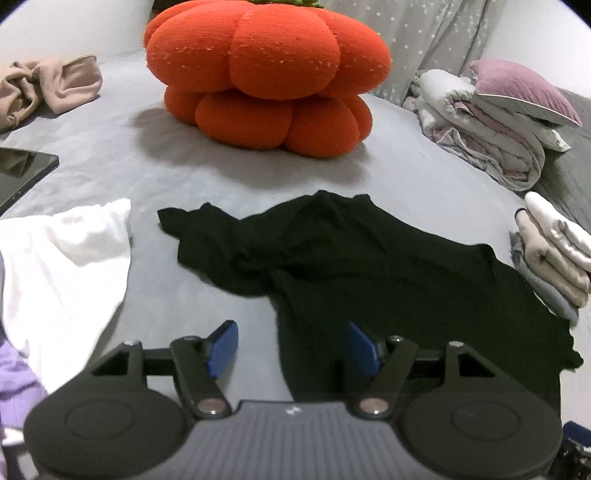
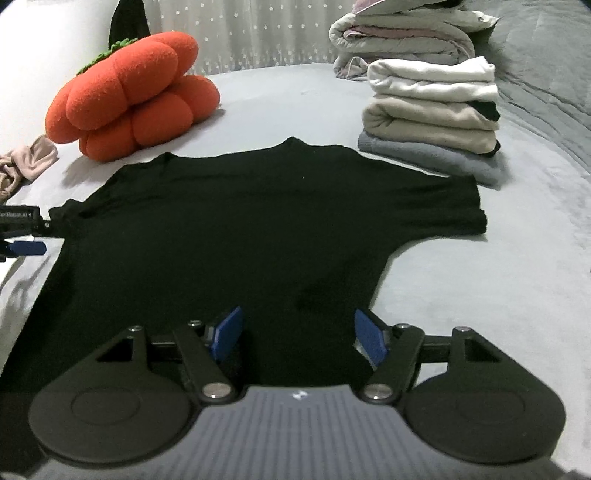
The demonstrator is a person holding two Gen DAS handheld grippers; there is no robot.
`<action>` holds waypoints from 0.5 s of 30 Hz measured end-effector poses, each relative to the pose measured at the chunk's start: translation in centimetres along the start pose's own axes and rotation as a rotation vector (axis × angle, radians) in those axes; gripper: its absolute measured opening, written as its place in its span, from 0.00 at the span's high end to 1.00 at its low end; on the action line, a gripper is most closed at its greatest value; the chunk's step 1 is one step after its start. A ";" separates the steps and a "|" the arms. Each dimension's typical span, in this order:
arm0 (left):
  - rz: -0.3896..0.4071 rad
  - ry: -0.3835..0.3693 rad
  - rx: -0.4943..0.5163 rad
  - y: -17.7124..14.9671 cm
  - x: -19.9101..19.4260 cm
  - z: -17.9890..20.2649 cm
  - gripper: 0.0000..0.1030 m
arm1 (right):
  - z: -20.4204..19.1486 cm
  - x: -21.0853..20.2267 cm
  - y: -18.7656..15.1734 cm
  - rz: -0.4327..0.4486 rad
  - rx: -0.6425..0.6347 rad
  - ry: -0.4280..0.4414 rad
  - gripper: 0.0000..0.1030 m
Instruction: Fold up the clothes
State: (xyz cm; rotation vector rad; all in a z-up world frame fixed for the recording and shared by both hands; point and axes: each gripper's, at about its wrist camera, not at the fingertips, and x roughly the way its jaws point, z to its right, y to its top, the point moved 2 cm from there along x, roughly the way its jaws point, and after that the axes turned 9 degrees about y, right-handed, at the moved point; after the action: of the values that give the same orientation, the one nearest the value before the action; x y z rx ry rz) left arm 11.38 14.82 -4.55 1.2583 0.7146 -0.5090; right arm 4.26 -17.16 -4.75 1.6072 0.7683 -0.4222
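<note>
A black T-shirt lies spread on the grey bed sheet, collar far from me, one short sleeve out to the right. In the left wrist view the shirt looks rumpled around its left sleeve. My right gripper hovers open over the shirt's near hem, blue pads apart and holding nothing. My left gripper is open at the shirt's near left edge, with cloth beneath the gap but not pinched. Its blue pad also shows at the left edge of the right wrist view.
An orange pumpkin cushion sits beyond the shirt. A stack of folded clothes stands to the right, with a folded quilt behind it. A loose white garment, a dark tablet and a beige garment lie to the left.
</note>
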 end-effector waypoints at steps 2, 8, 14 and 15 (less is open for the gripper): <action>-0.001 -0.012 0.004 -0.3 -0.5 0.2 0.24 | 0.0 -0.4 0.1 0.008 0.005 -0.001 0.31; 0.007 -0.016 0.055 -0.9 -1.9 1.7 0.16 | -0.2 -1.6 0.3 0.029 0.012 0.014 0.31; 0.003 -0.046 0.055 -1.2 -3.1 2.8 0.13 | -1.0 -2.8 0.7 0.055 0.015 0.041 0.31; 0.003 -0.052 0.052 -1.3 -3.3 3.0 0.13 | -1.2 -3.0 0.8 0.062 0.014 0.046 0.31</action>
State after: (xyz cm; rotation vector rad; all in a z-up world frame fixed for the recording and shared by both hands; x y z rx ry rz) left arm 8.80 11.52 -2.57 1.2902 0.6598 -0.5588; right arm 2.50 -16.75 -1.91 1.6543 0.7500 -0.3481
